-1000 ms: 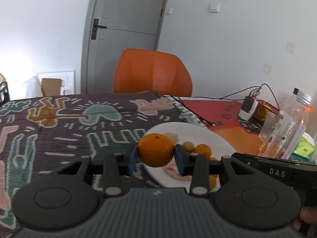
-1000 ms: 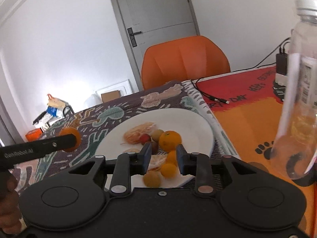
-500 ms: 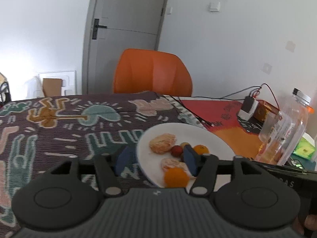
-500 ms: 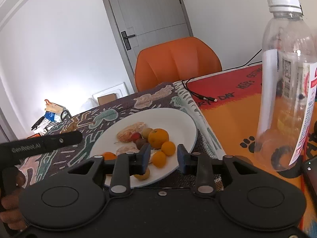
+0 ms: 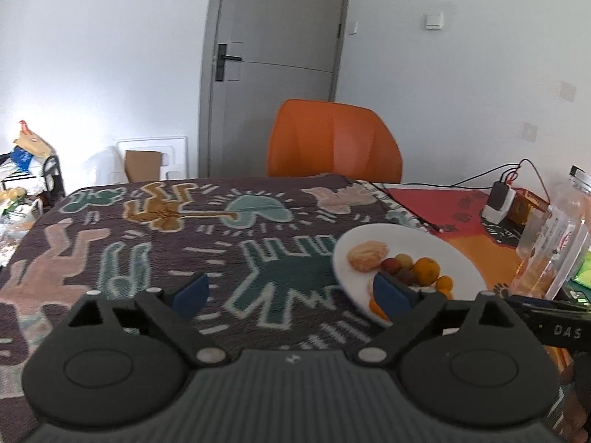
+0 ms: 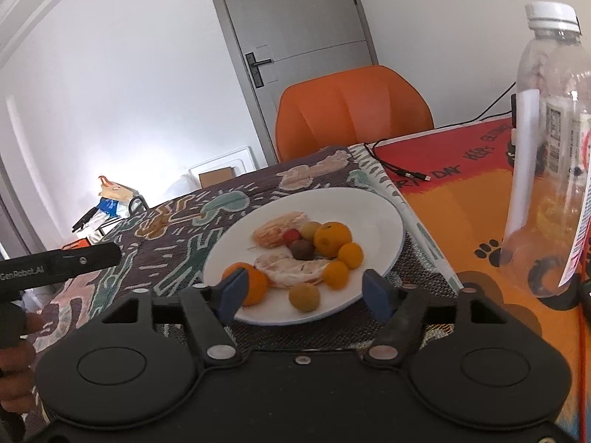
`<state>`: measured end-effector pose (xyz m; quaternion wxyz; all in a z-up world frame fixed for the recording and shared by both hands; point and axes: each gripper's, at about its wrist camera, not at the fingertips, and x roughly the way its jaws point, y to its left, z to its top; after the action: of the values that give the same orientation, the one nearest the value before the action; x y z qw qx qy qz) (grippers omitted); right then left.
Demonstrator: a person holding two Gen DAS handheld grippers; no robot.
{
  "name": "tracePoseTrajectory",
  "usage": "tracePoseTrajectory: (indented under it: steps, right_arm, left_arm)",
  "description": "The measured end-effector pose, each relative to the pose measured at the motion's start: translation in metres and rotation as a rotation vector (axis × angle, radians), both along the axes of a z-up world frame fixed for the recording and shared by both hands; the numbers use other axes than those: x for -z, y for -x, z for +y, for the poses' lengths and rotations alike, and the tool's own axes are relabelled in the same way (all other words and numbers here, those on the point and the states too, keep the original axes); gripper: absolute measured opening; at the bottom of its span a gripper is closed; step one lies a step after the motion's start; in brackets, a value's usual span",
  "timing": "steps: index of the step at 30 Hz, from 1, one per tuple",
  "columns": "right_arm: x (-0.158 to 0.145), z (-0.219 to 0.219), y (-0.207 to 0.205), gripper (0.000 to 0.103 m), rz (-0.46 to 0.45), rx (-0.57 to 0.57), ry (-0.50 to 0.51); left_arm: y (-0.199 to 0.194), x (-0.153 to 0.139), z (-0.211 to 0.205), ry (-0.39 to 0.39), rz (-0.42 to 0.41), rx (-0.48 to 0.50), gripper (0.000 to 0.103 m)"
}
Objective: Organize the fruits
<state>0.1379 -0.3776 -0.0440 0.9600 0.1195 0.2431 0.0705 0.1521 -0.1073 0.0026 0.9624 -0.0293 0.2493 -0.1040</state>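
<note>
A white plate (image 6: 369, 206) on the patterned tablecloth (image 5: 184, 243) holds peeled citrus segments (image 6: 280, 230), a big orange (image 6: 332, 238), small kumquats (image 6: 351, 254), a red fruit and a dark one. Another orange (image 6: 255, 284) lies at the plate's near-left rim. My left gripper (image 5: 290, 291) is opening wide with nothing between its jaws; its right finger overlaps the left rim of the plate (image 5: 443, 247). My right gripper (image 6: 306, 293) is opening at the plate's near edge. A yellow-brown fruit (image 6: 304, 297) shows between its fingers, untouched.
A clear plastic bottle (image 6: 550, 147) stands right of the plate on an orange-red mat (image 6: 461, 192). Cables (image 6: 406, 173) and a charger (image 5: 500, 203) lie behind it. An orange chair (image 5: 332, 140) is across the table. The left tool's side (image 6: 74, 262) reaches in from the left.
The left gripper let go of the orange, which now lies on the plate's near-left rim, and drew away to the left while opening wide. The right gripper opened from almost shut.
</note>
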Motion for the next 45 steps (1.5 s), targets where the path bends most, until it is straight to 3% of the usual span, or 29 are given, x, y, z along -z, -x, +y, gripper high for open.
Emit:
tracePoseTrajectory:
  steps: [3, 7, 10, 33, 45]
  right_arm:
    - [-0.002, 0.005, 0.005, 0.078, -0.001, -0.012, -0.001]
    - [-0.009, 0.015, 0.015, 0.099, -0.023, -0.023, 0.009]
    - [-0.013, 0.022, 0.020, 0.103, -0.025, -0.041, 0.005]
    - [-0.032, 0.069, 0.071, 0.103, -0.022, -0.141, 0.036]
    - [-0.035, 0.082, 0.096, 0.103, -0.035, -0.142, 0.096]
  left_arm:
    - [0.007, -0.001, 0.010, -0.003, 0.002, -0.019, 0.098]
    - [0.018, -0.004, 0.024, -0.014, 0.000, -0.048, 0.100]
    - [0.028, -0.006, 0.033, -0.026, 0.005, -0.075, 0.103]
    - [0.111, -0.012, 0.077, -0.068, 0.003, -0.169, 0.103]
    - [0.146, -0.014, 0.097, -0.066, -0.003, -0.203, 0.103]
